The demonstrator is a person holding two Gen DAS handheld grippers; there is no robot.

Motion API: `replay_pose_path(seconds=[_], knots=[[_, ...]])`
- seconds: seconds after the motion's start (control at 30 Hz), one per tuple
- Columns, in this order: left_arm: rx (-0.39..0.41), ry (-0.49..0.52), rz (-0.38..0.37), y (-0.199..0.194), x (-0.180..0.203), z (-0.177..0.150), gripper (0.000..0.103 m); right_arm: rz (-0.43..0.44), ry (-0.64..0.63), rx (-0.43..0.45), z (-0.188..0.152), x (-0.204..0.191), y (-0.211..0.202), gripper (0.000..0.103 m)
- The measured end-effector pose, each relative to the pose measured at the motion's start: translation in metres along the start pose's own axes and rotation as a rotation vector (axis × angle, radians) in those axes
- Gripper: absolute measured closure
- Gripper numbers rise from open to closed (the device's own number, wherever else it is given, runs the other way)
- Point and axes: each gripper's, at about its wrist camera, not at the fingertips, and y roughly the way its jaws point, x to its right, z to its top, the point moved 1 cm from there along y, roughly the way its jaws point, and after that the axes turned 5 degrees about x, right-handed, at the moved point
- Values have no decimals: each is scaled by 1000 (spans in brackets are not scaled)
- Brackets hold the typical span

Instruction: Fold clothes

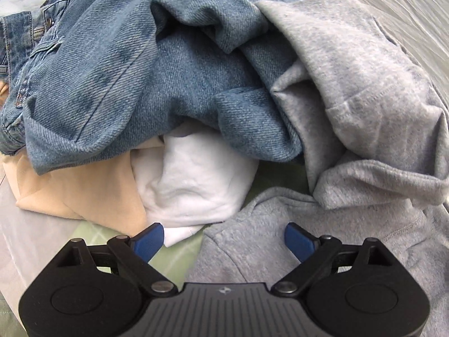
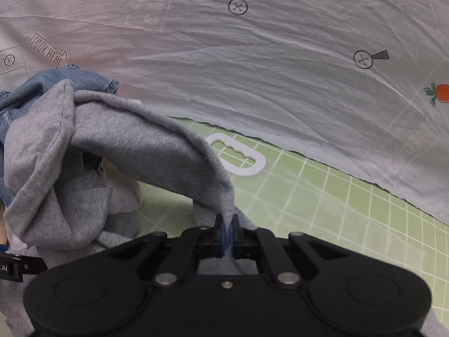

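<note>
The soft grey fleece sweatshirt (image 2: 118, 146) is pinched by the right tongs (image 2: 228, 234); the left tongs (image 1: 224, 238) are spread wide, empty. If lifted, the blue denim jeans (image 1: 126, 70) could be dragged along.

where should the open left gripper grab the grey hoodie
Judging by the left wrist view, take the flat grey hoodie panel just ahead of the left gripper, coming straight down; its edge lies free on the green mat, clear of the jeans.
</note>
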Motion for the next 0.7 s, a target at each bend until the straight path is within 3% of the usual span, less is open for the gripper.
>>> replay_pose_path(seconds=[0.33,0.43,0.7], knots=[[47,31,-37,-66,29,-54,10,-138,55,153,-53,56,-142,100],[65,48,-39,-88,31,-78,10,-186,114,151,-77,83,-170,100],[84,92,-47,-84,63,-95,10,-318,286,116,-139,160,-220,100]])
